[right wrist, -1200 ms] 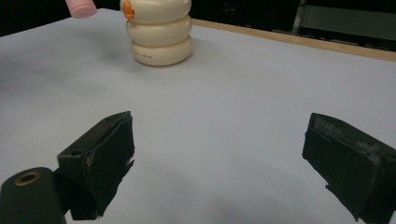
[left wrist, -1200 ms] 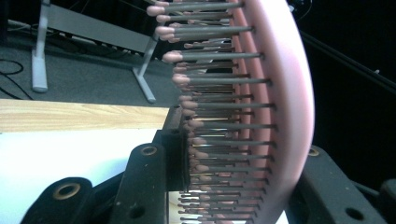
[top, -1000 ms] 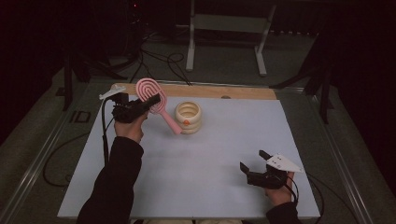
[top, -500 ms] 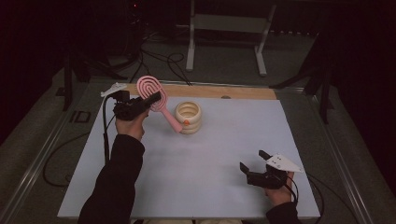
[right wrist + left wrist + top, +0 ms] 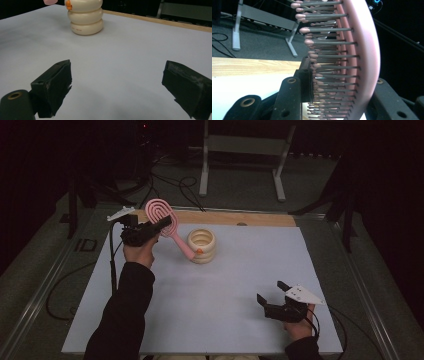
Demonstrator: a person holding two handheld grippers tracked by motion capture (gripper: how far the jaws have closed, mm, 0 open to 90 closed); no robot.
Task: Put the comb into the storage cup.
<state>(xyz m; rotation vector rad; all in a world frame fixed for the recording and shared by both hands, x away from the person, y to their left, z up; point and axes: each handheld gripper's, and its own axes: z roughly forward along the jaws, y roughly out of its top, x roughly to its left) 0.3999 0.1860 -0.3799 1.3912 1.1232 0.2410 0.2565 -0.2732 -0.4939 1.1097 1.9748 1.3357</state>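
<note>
Item: pink hairbrush. It was clamped by its oval head between the jaws of the left gripper, above the far left part of the white table. The handle slanted down and to the right, its tip at the near left rim of the cream ribbed holder; whether tip and rim touched could not be told. In the left gripper view the bristles pointed toward the inner jaw, with the curved pink back against the outer one.

Item: cream ribbed holder. It stood upright on the table near the wooden strip at the far edge, with a small orange mark on its side.

Item: right gripper. It rested near the table's near right edge, jaws spread wide with nothing between them, well apart from the holder.

Change against the earlier frames: slight. The brush sat in the same grip and at much the same slant, the handle's tip remained by the holder, and both hands kept their places. The right gripper was likewise unaltered.
</note>
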